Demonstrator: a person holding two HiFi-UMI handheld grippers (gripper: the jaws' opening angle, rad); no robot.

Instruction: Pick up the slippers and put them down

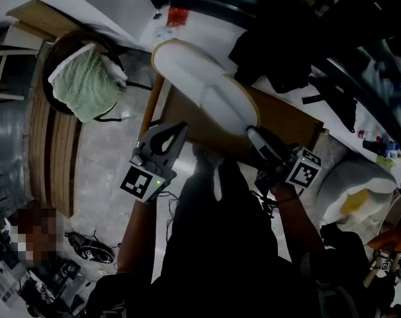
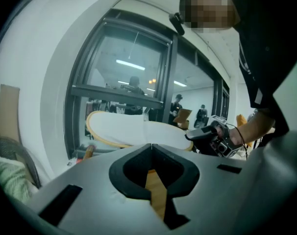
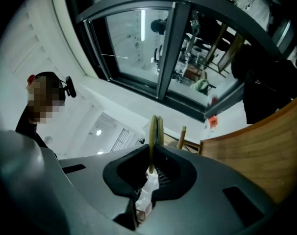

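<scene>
The right gripper (image 3: 152,151) has its jaws pressed together on the slippers (image 1: 200,78), pinching them by one end. Its own view shows them edge-on as two thin tan-rimmed soles laid flat against each other. From that pinch the pair reaches out long and flat over the far corner of the wooden table (image 1: 286,121), with the toe end past the table's far edge. I cannot tell whether any part of them touches the wood.

The left gripper (image 2: 150,146) holds nothing. Its jaws are closed tip to tip just beside the table's near-left edge.

The main risk, as I judge it, lies in the hold. It is a narrow bite at one end of a long, light pair, so the free end can sag or swing. One slipper may also slide out from beside the other if the pinch eases unevenly. If they are let go where they hang now, the overhanging end could tip the pair off the table's far side. The closed left gripper sits near enough to the table's edge to knock it.

The slippers look soft and cloth-faced, white with a tan rim, rounded at the end. The table is smooth brown wood with a straight edge. Left of it, well apart, lies a green ribbed knit (image 1: 88,85).
</scene>
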